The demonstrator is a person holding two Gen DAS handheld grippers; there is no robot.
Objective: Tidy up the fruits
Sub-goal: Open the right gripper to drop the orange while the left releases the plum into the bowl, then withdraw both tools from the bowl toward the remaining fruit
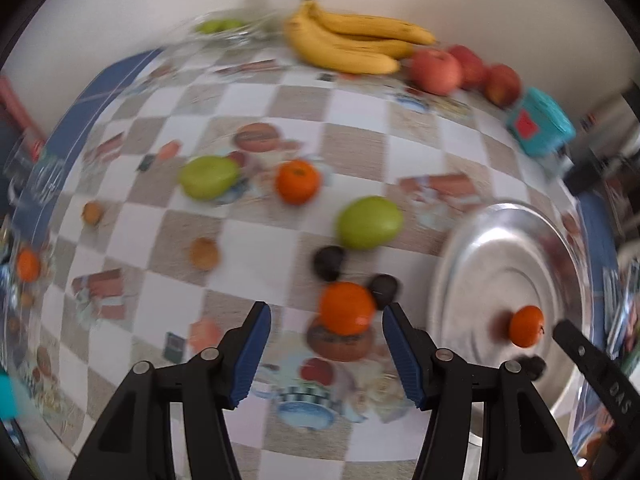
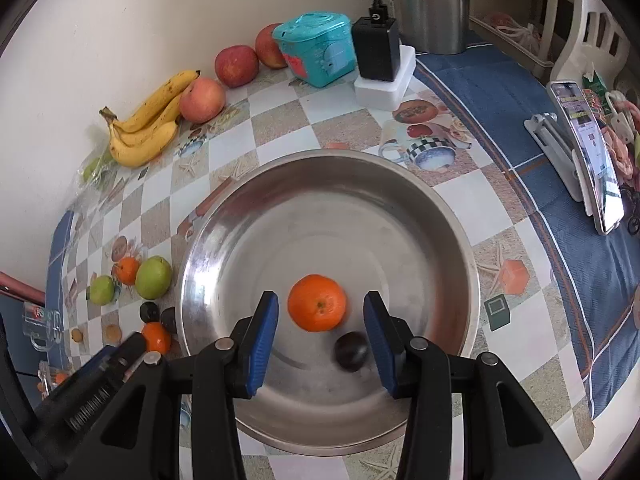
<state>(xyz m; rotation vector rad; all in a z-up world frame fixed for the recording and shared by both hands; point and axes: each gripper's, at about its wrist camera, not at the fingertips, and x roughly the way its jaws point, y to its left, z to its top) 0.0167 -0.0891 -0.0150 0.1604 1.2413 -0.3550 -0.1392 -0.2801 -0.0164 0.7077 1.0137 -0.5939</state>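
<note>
Checkered, fruit-printed tablecloth against a cream wall, seen from two wrist cameras.

Right wrist view: steel bowl at centre, holding one orange and, at its 5 o'clock, a dark plum-like fruit. Right gripper above the bowl, jaws apart, gripping nothing; orange between the blue pads but untouched. Bananas at 10 o'clock, red apples at 11, teal container at 12.

Left wrist view (motion-blurred): left gripper with jaws spread, empty. Second orange on the cloth just ahead of the fingertips, two dark fruits just beyond it, possibly touching it. Green fruit at 1 o'clock of that orange; another green fruit and a third orange toward 11 o'clock. Bowl at 3 o'clock.
</note>
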